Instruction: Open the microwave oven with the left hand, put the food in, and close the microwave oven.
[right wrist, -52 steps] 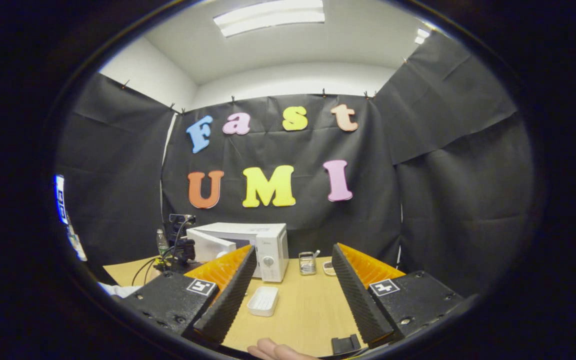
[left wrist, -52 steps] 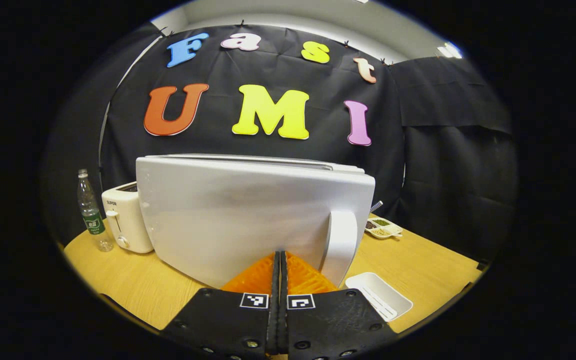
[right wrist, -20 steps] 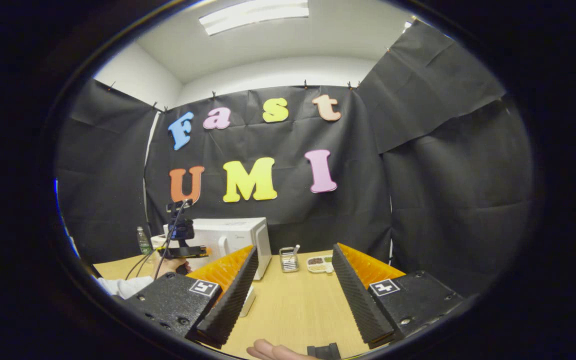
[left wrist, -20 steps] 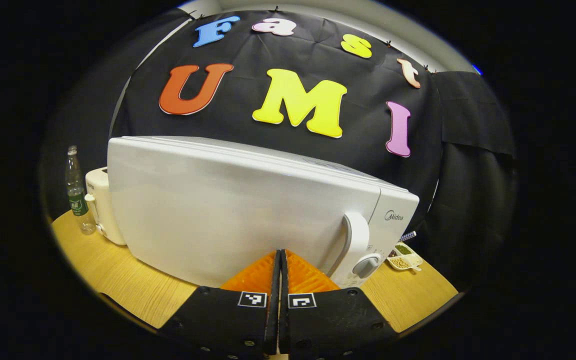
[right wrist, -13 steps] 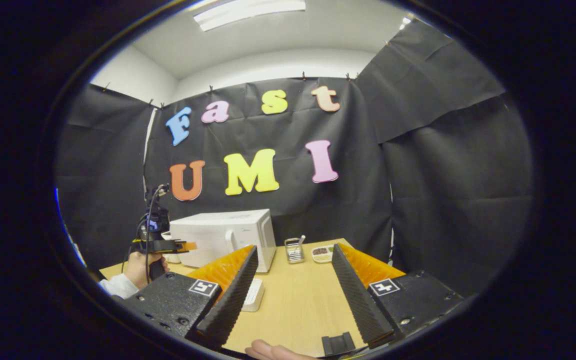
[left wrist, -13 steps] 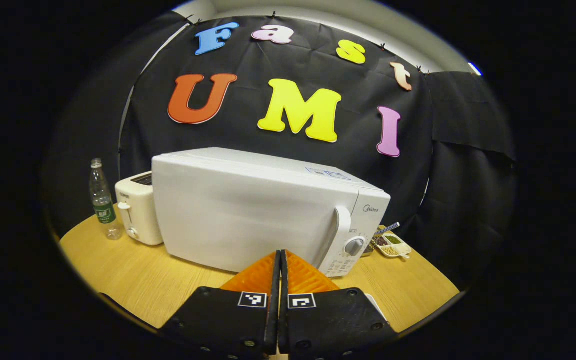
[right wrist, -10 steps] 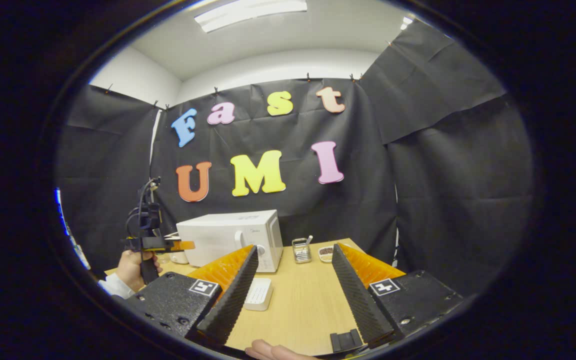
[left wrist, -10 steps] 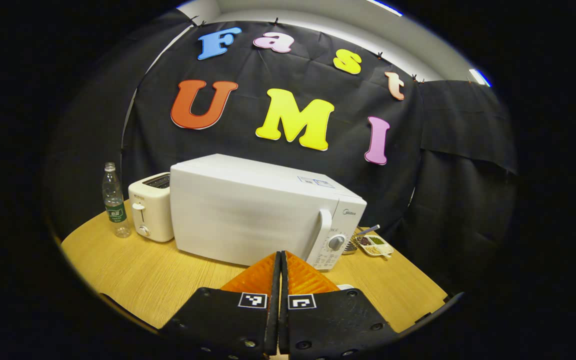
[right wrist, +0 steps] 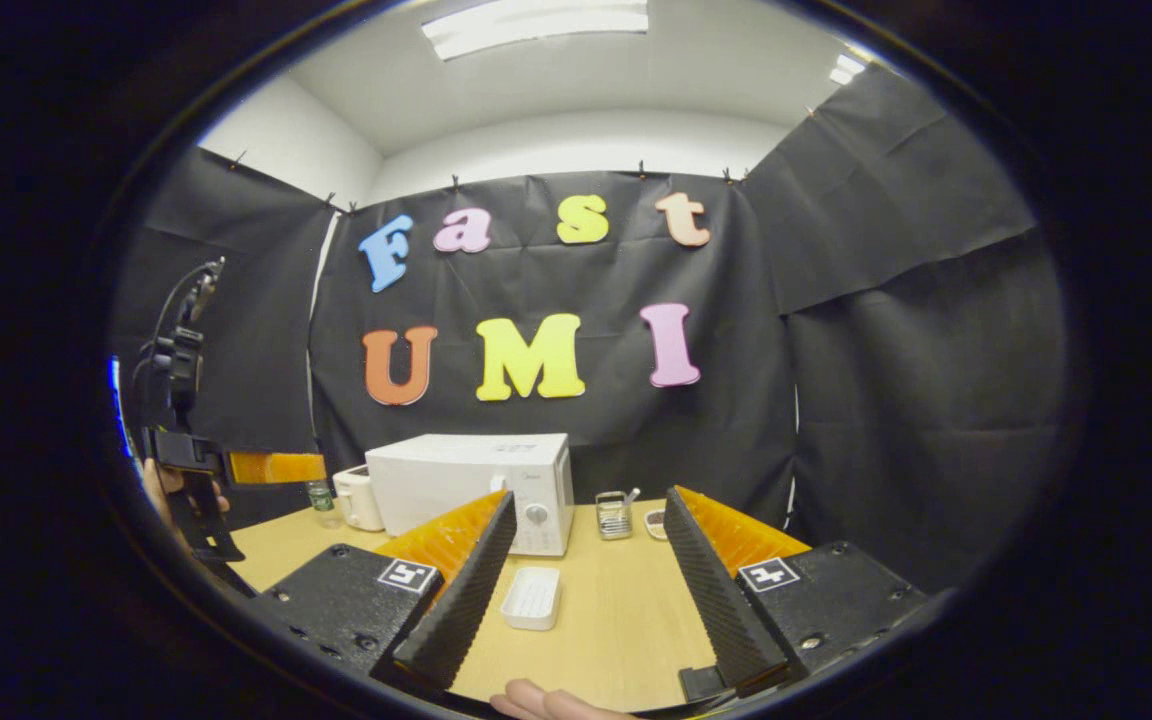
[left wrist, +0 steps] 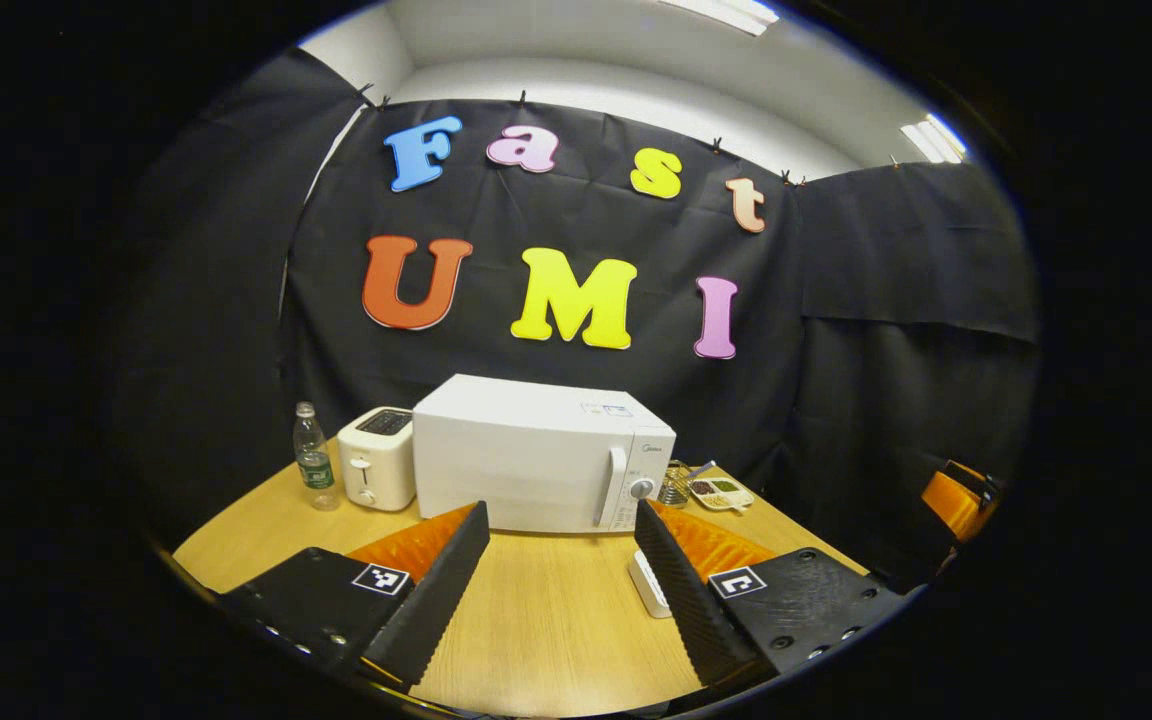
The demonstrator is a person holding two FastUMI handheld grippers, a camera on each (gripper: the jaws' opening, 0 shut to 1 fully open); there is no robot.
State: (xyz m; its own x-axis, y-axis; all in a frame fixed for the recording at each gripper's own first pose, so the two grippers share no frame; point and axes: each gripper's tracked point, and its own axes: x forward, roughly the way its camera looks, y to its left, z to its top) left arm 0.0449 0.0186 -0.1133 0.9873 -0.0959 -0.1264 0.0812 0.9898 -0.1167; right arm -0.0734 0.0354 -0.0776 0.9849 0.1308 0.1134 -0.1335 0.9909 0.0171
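The white microwave (left wrist: 536,455) stands at the back of the wooden table with its door closed, handle (left wrist: 616,487) and knob on the right side. My left gripper (left wrist: 561,590) is open, empty and held well back from the microwave. In the right gripper view the same microwave (right wrist: 476,490) sits far off, and a hand holds the left gripper (right wrist: 261,467) up at the left edge. A small white tray (right wrist: 532,598) lies on the table before the microwave; in the left gripper view this tray (left wrist: 646,585) is partly hidden by a finger. My right gripper (right wrist: 586,590) is open and empty.
A white toaster (left wrist: 376,470) and a plastic bottle (left wrist: 312,470) stand left of the microwave. A dish of condiments (left wrist: 721,490) and a small wire basket (right wrist: 614,513) sit to its right. The wooden table (left wrist: 536,620) spreads bare between the grippers and the microwave.
The microwave door went from ajar to closed under the shut left gripper. That gripper then pulled back and up, and its fingers opened. The right gripper stayed open, nearly still.
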